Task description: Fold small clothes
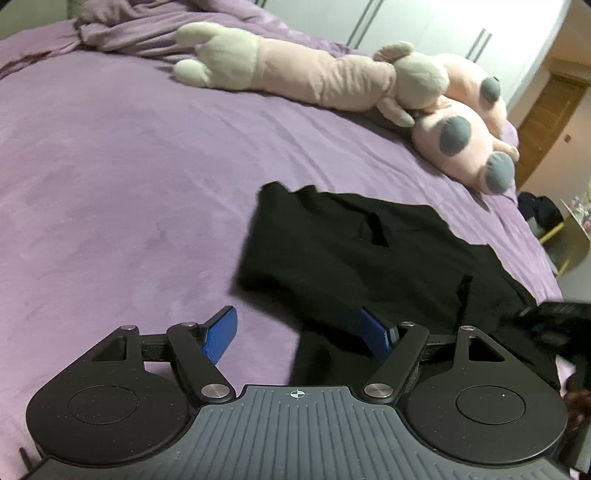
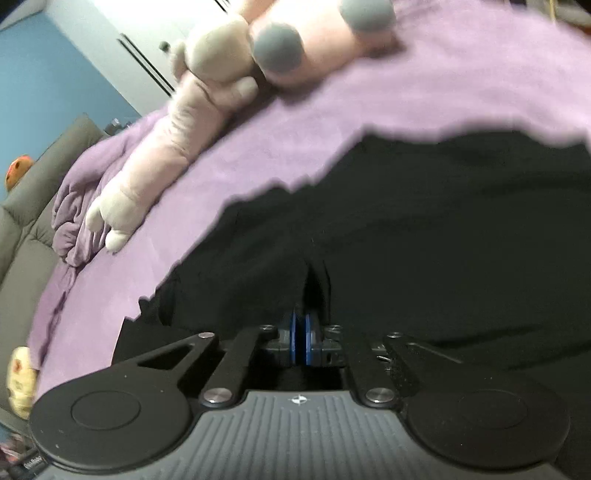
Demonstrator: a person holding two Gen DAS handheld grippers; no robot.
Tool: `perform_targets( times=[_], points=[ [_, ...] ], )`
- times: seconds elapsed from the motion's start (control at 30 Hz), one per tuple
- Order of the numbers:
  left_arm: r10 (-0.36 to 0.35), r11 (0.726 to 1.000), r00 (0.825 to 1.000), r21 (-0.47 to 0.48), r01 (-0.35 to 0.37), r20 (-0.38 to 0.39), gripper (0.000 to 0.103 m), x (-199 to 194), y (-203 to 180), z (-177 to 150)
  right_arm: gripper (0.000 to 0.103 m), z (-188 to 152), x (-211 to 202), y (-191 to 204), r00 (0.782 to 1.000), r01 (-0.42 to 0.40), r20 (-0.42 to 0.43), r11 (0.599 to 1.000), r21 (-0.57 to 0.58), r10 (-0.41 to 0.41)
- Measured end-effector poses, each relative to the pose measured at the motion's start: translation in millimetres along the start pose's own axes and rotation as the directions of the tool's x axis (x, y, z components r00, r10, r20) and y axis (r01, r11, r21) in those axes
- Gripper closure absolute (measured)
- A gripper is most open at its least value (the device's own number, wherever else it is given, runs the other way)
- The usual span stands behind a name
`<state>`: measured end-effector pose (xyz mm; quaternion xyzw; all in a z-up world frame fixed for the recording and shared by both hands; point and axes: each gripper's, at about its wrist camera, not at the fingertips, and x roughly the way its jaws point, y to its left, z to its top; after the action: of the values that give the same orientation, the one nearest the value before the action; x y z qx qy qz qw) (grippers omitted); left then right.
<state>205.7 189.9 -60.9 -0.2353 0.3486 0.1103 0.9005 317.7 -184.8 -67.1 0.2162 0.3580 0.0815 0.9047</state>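
Note:
A black garment (image 1: pixel 351 254) lies rumpled on the purple bedspread (image 1: pixel 110 184), right of centre in the left wrist view. My left gripper (image 1: pixel 299 325) is open, its blue pads (image 1: pixel 221 332) spread wide at the garment's near edge, holding nothing. In the right wrist view the same black garment (image 2: pixel 424 221) fills the right and centre. My right gripper (image 2: pixel 301 332) is shut, its blue pads pinching a fold of the black cloth that rises between them. The right gripper also shows dimly at the right edge of the left wrist view (image 1: pixel 554 321).
A long pink plush toy (image 1: pixel 295 70) and a pink plush with grey spots (image 1: pixel 461 136) lie at the far side of the bed. A bunched purple blanket (image 1: pixel 140 26) lies at the back left. A grey sofa (image 2: pixel 33 206) stands beyond the bed.

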Motion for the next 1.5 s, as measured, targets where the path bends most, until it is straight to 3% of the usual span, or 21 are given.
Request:
perform_targets(
  times=[0.1,0.17,0.27,0.33,0.43,0.5,0.53,0.6,0.63,0.67,0.73,0.8,0.9,0.97,1.07,1.13,1.2,1.27,1.5],
  points=[
    [-0.004,0.998,1.0,0.056,0.004,0.013,0.024,5.8,-15.8,0.0,0.099,7.0,-52.9,-17.0,0.976,0.008,0.219,1.0,0.013,-0.01],
    [-0.013,0.997,1.0,0.081,0.013,0.001,0.024,12.7,-24.6,-1.9,0.099,-1.8,-73.6,-38.3,0.959,0.095,0.267,0.995,0.012,-0.094],
    [-0.015,0.995,1.0,0.094,0.017,-0.027,0.024,25.2,-35.9,-7.7,0.099,-17.1,-64.6,-77.5,0.968,0.211,0.134,0.977,0.027,-0.212],
    [0.0,0.995,0.999,0.099,0.004,-0.044,0.024,31.9,-42.1,-10.6,0.097,-25.5,-58.2,-100.8,0.98,0.188,0.046,0.976,0.107,-0.194],
    [0.014,0.993,0.999,0.119,-0.008,-0.046,0.023,35.2,-47.3,-11.3,0.089,-28.8,-61.1,-116.4,0.989,0.116,0.064,0.974,0.193,-0.13],
    [0.019,0.991,0.999,0.134,-0.013,-0.048,0.023,37.7,-48.9,-9.7,0.074,-25.9,-56.4,-118.2,0.992,0.091,0.063,0.974,0.208,-0.106],
    [0.024,0.99,0.999,0.14,-0.017,-0.048,0.023,39.2,-49.6,-9.0,0.073,-23.3,-51.9,-117.3,0.993,0.085,0.06,0.976,0.201,-0.099],
    [0.035,0.988,0.998,0.154,-0.027,-0.048,0.022,43.3,-51.4,-7.7,0.076,-16.3,-42.9,-110.8,0.992,0.109,0.049,0.982,0.154,-0.117],
    [0.04,0.986,0.998,0.162,-0.032,-0.046,0.022,45.4,-52.7,-7.3,0.082,-12.8,-38.1,-105.9,0.99,0.13,0.04,0.984,0.121,-0.136],
    [0.047,0.984,0.998,0.175,-0.038,-0.045,0.022,47.9,-54.6,-6.6,0.098,-7.6,-35.5,-100.2,0.989,0.142,0.032,0.987,0.08,-0.145],
    [0.067,0.977,0.997,0.208,-0.057,-0.037,0.022,52.9,-58.7,-4.7,0.099,2.1,-48.4,-87.2,0.986,0.119,0.114,0.992,0.05,-0.124],
    [0.089,0.968,0.996,0.236,-0.082,-0.018,0.022,56.6,-61.0,-1.8,0.099,10.2,-72.9,-86.2,0.962,0.092,0.252,0.993,0.073,-0.107],
    [0.135,0.963,0.991,0.236,-0.131,0.002,0.022,62.5,-57.2,2.6,0.099,9.6,-99.2,-96.3,0.917,0.19,0.339,0.977,0.093,-0.211],
    [0.131,0.97,0.991,0.206,-0.128,-0.001,0.022,63.8,-50.6,4.9,0.099,0.9,-102.7,-110.7,0.919,0.219,0.309,0.969,0.11,-0.243],
    [0.126,0.973,0.992,0.195,-0.125,0.007,0.022,62.8,-46.5,4.6,0.094,-12.5,-91.5,-132.3,0.95,0.248,0.156,0.958,0.142,-0.269],
    [0.129,0.971,0.992,0.201,-0.129,0.009,0.022,61.6,-46.7,5.1,0.089,-16.6,-90.6,-139.6,0.956,0.236,0.135,0.957,0.17,-0.26],
    [0.133,0.972,0.991,0.195,-0.131,0.004,0.022,61.1,-45.3,7.0,0.068,-14.2,-91.4,-141.2,0.96,0.209,0.149,0.96,0.187,-0.238],
    [0.139,0.974,0.99,0.18,-0.137,0.001,0.022,61.8,-43.6,10.4,0.057,-8.1,-87.2,-138.8,0.965,0.194,0.142,0.965,0.175,-0.22],
    [0.146,0.981,0.989,0.128,-0.144,-0.005,0.022,63.9,-39.3,17.2,0.06,12.8,-56.3,-117.7,0.958,0.273,0.095,0.962,-0.006,-0.271]
  ],
)
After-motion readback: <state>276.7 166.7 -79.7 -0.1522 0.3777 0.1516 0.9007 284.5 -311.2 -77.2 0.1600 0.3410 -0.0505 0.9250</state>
